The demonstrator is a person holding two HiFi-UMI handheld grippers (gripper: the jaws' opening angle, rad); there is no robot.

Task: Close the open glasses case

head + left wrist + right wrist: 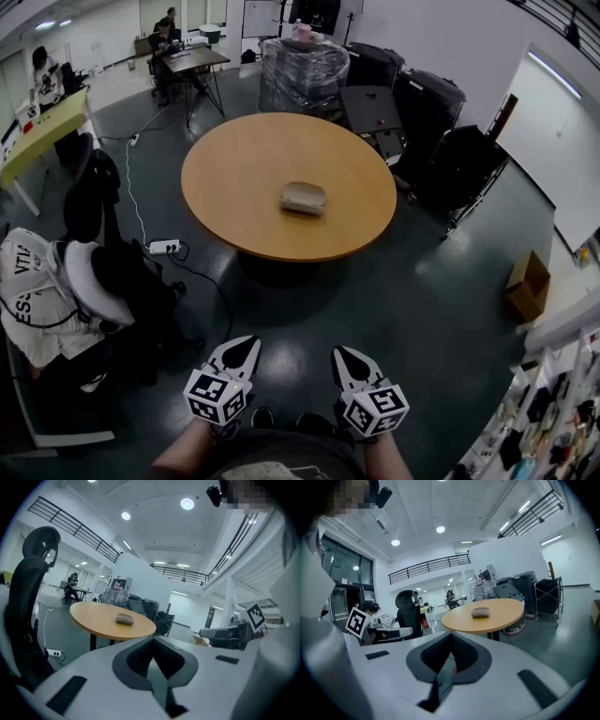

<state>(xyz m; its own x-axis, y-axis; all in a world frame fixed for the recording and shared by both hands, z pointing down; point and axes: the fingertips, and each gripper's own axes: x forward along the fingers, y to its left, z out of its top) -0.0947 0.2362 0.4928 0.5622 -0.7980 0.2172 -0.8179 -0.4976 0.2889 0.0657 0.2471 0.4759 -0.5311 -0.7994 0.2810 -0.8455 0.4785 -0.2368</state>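
While both grippers are held low over the floor, the glasses case [303, 197] lies on the round table [234, 178], just off its centre toward 4 o'clock and at 12 o'clock from the grippers, well apart from them. Whether its lid is up cannot be made out. Left gripper [242, 349]: jaws pressed together, nothing between them. Right gripper [345, 358]: jaws likewise together, nothing held. A power strip [164, 247] lies on the floor at 10 o'clock from the left gripper.
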